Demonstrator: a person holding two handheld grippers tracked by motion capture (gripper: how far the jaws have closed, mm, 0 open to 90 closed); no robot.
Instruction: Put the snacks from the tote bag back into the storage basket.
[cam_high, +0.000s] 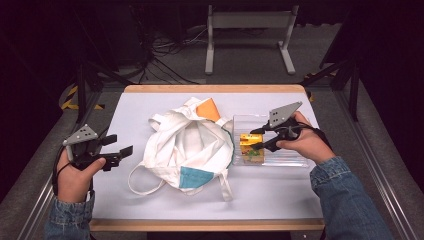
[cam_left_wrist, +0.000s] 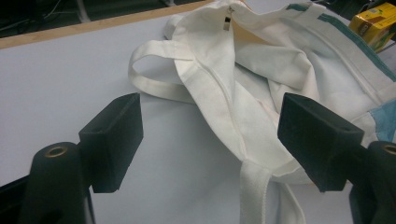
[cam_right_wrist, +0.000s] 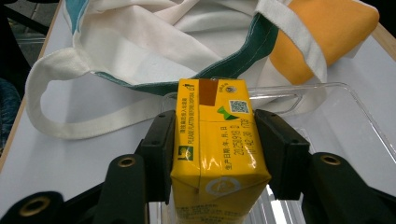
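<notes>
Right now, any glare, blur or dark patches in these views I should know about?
High view: soft overall, surroundings near black, table evenly lit, tray walls hard to make out. Left gripper view: near pads slightly soft, bag sharp, no glare. Right gripper view: carton sharp with a sheen low on its face, bright glare on the tray floor beneath it.

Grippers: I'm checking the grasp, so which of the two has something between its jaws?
The right gripper, over the clear tray, is shut on the yellow carton. The left gripper stands open beside the white tote bag, holding nothing.
</notes>
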